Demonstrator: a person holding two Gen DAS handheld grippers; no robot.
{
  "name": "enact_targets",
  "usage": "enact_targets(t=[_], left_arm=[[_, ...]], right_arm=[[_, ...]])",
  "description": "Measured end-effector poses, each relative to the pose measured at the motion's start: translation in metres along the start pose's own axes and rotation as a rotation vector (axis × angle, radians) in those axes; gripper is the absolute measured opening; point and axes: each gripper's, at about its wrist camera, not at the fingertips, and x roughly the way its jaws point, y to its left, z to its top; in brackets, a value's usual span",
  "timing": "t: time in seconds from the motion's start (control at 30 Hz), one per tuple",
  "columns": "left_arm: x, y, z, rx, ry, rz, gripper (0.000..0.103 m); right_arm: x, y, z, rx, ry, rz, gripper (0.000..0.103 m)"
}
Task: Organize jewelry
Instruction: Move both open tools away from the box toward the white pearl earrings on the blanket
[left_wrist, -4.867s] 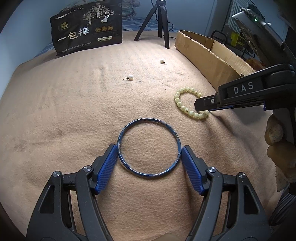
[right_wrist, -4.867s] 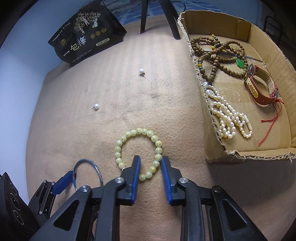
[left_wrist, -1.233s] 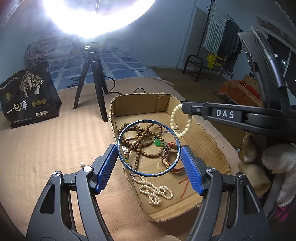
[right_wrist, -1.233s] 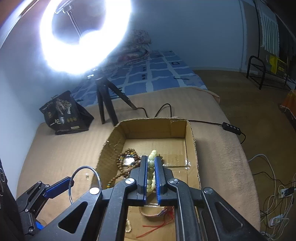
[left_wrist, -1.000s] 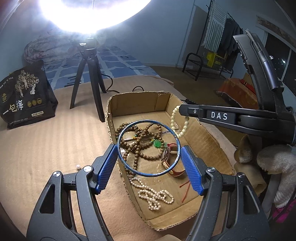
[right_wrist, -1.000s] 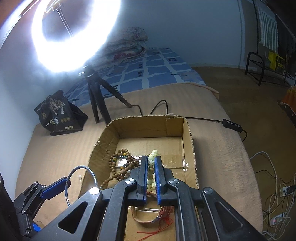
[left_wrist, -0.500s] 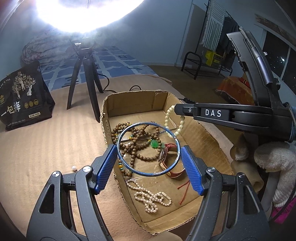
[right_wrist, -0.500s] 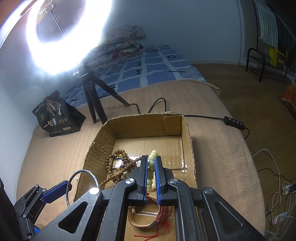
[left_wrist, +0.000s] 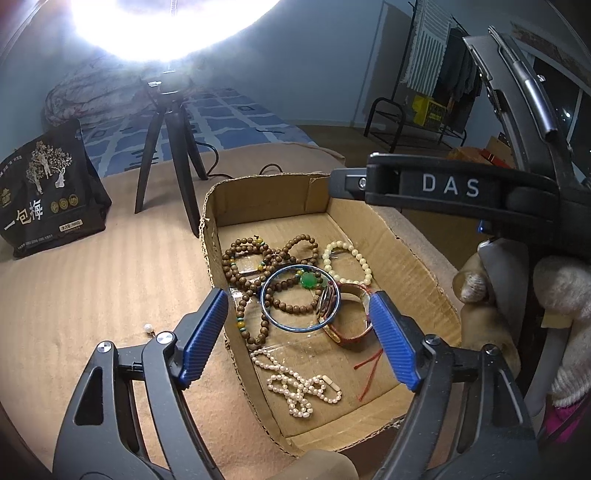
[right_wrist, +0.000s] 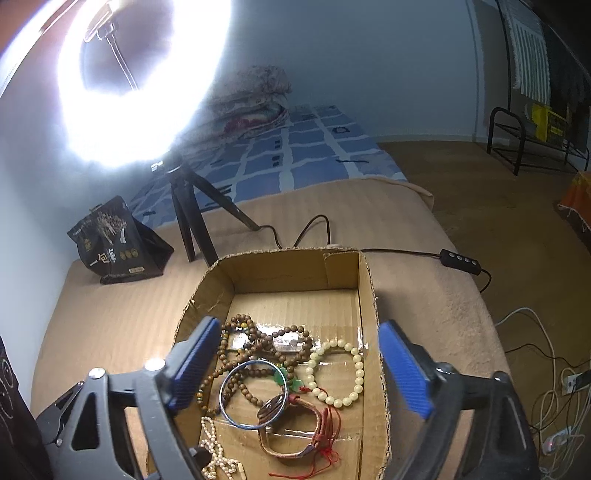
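The cardboard box (left_wrist: 413, 254) (right_wrist: 295, 269) sits on the tan blanket. The blue bangle (left_wrist: 300, 297) (right_wrist: 254, 394) lies inside it on the brown wooden beads (left_wrist: 258, 266) (right_wrist: 236, 345). The pale green bead bracelet (left_wrist: 347, 258) (right_wrist: 337, 372) lies in the box beside it. My left gripper (left_wrist: 300, 345) is open and empty, above the box. My right gripper (right_wrist: 298, 373) is open and empty, also above the box; its arm shows in the left wrist view (left_wrist: 443, 188).
The box also holds a brown strap watch (left_wrist: 347, 325) (right_wrist: 291, 428) and a white pearl strand (left_wrist: 299, 387) (right_wrist: 216, 454). A pearl earring (left_wrist: 148, 327) lies on the blanket left of the box. A black bag (left_wrist: 48, 199) and a ring-light tripod (left_wrist: 166, 147) stand behind.
Both grippers have opened. The blue bangle dropped from the left gripper and the green bead bracelet from the right gripper; both now lie in the box.
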Motion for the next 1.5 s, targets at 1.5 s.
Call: enact_targets(t=[1.5], left_arm=[[-0.097,0.115,-0.061,-0.088,-0.023,0.124,0.082]], right_arm=[[-0.04,0.116,-0.01,-0.139,0.013,0.159,0.088]])
